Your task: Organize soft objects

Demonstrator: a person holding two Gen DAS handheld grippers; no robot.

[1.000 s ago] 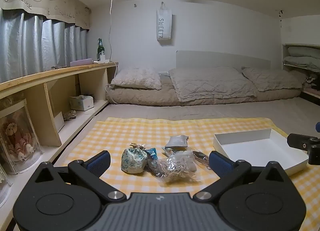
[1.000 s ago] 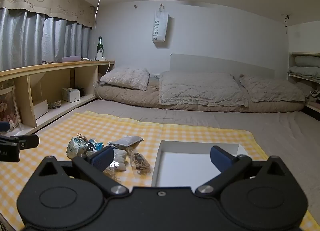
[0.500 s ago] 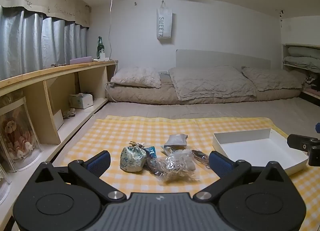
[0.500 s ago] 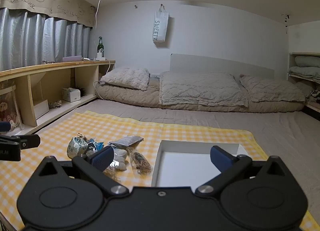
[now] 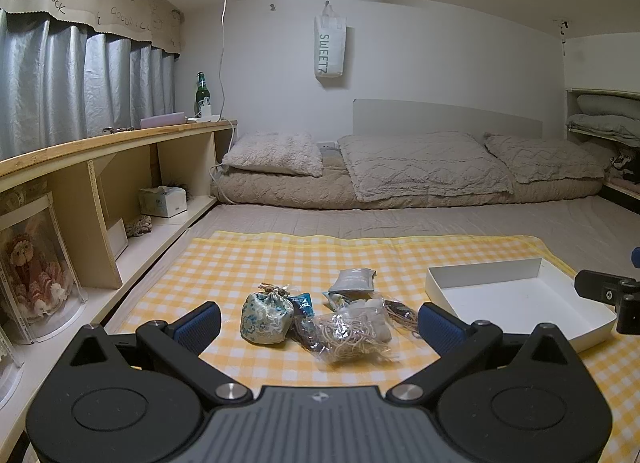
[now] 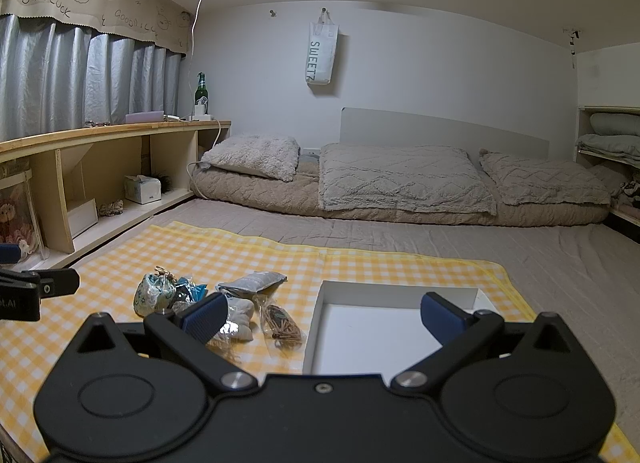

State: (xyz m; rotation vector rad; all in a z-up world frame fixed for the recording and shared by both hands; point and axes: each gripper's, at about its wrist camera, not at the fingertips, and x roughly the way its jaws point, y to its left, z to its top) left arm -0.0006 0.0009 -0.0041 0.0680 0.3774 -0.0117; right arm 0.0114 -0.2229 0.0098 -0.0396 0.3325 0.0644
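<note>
A small pile of soft things lies on the yellow checked cloth [image 5: 248, 263]: a blue floral drawstring pouch [image 5: 266, 317], a clear bag of tan cords [image 5: 352, 337], a grey flat packet [image 5: 354, 278] and a blue wrapper [image 5: 302, 300]. A shallow white box [image 5: 516, 303] stands empty to their right. My left gripper [image 5: 318, 323] is open and empty, held just short of the pile. My right gripper [image 6: 324, 313] is open and empty, over the near edge of the white box [image 6: 384, 333], with the pouch [image 6: 154, 295] to its left.
A low wooden shelf [image 5: 120, 167] with a tissue box [image 5: 163, 201] and a doll in a clear case [image 5: 32, 271] runs along the left. A mattress with pillows [image 5: 420, 171] lies at the back. Grey bedding [image 6: 560, 263] surrounds the cloth.
The left gripper view has drifted slightly, so the pile sits a little higher in it. The right gripper is nearly still. Both grippers stay open and empty.
</note>
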